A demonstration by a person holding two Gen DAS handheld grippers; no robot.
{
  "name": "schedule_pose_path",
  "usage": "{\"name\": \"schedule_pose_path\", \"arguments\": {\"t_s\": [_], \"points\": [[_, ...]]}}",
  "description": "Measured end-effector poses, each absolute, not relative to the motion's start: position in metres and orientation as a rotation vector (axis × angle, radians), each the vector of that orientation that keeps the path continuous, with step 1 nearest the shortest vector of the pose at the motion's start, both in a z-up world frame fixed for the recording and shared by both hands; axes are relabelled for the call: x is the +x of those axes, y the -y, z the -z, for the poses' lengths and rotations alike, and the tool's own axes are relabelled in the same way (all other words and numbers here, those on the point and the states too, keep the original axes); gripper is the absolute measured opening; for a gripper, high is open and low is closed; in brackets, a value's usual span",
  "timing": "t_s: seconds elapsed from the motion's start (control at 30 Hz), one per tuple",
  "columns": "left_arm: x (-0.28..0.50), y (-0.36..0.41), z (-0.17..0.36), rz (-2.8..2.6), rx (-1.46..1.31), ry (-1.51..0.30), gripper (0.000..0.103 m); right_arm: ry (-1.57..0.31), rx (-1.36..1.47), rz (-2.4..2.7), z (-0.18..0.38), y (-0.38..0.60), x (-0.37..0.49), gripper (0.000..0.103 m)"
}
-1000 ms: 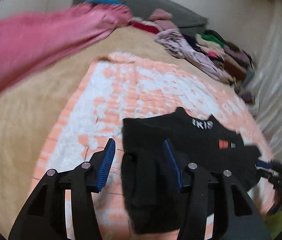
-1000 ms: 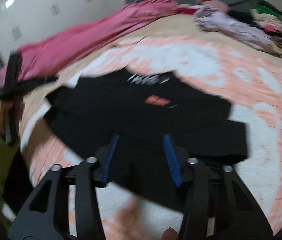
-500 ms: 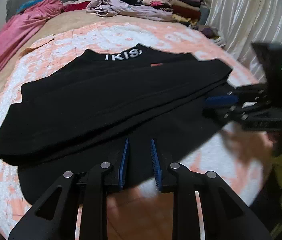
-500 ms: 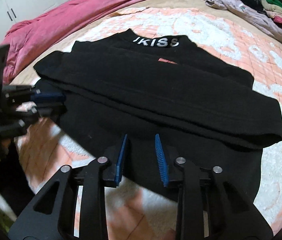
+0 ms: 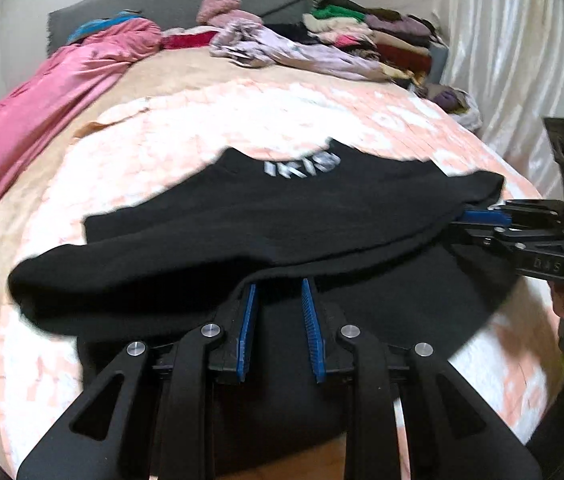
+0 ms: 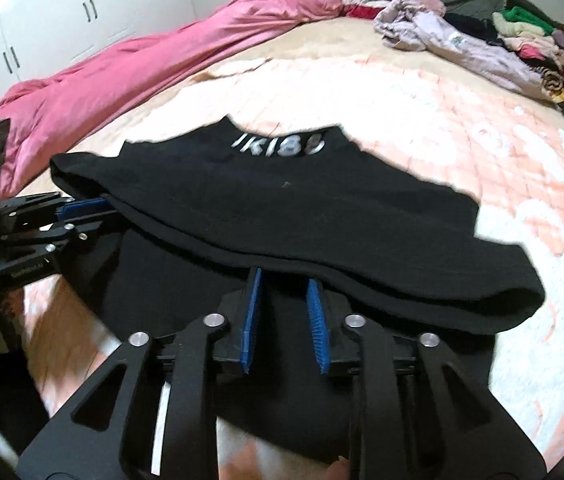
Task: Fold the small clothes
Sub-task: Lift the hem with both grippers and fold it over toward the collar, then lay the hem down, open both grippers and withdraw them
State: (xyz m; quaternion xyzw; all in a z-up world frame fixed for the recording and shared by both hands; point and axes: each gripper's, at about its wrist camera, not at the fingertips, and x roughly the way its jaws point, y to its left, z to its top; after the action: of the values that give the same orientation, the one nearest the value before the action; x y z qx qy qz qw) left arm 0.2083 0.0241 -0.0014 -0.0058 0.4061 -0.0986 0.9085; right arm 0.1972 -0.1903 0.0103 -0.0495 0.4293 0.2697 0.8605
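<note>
A black top (image 5: pixel 273 220) with white lettering at the collar lies on the pink-and-white blanket; it also shows in the right wrist view (image 6: pixel 282 200). My left gripper (image 5: pixel 277 292) has its blue pads a small gap apart, tips under the garment's folded front edge, with cloth between them. My right gripper (image 6: pixel 284 280) stands the same way at the other end of that edge. Each gripper shows from the side in the other view, the right one (image 5: pixel 478 218) and the left one (image 6: pixel 81 210), pinching the lower hem.
A pink duvet (image 6: pixel 121 68) lies along the bed's left side. A heap of loose clothes (image 5: pixel 342 44) fills the far right by the grey headboard. White curtains (image 5: pixel 522 60) hang at the right. White wardrobe doors (image 6: pixel 61 12) stand at the left.
Both grippers came down to the garment's near hem, narrowed on it, and have carried it up toward the collar. The orange patch on the chest is now covered.
</note>
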Motion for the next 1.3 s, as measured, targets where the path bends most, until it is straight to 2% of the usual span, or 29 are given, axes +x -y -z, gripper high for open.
{"name": "schedule_pose_path", "arguments": {"t_s": [0.07,0.17,0.37,0.53,0.67,0.83,1.27,1.3], "points": [[0.217,-0.032,-0.001,0.185,-0.036,-0.836,0.023,-0.885,-0.085,-0.524,-0.014,0.195,0.211,0.023],[0.232,-0.045,-0.002,0.135,-0.059,-0.829,0.033,-0.87,-0.057,-0.49,-0.015,0.202,0.226,0.026],[0.254,-0.073,0.003,0.058,-0.122,-0.846,0.033,-0.846,0.0,-0.418,-0.016,0.221,0.253,0.034],[0.256,-0.094,0.001,-0.001,-0.151,-0.833,0.033,-0.812,0.033,-0.355,-0.018,0.238,0.257,0.047],[0.253,-0.115,-0.005,-0.035,-0.203,-0.819,0.034,-0.802,0.066,-0.288,-0.019,0.261,0.258,0.053],[0.249,-0.14,-0.011,-0.079,-0.254,-0.797,0.041,-0.801,0.12,-0.238,-0.019,0.285,0.26,0.058],[0.274,-0.141,0.013,-0.049,-0.273,-0.857,0.043,-0.93,0.124,-0.273,0.018,0.276,0.278,0.059],[0.277,-0.139,0.017,-0.058,-0.26,-0.863,0.043,-0.932,0.121,-0.277,0.018,0.274,0.278,0.055]]}}
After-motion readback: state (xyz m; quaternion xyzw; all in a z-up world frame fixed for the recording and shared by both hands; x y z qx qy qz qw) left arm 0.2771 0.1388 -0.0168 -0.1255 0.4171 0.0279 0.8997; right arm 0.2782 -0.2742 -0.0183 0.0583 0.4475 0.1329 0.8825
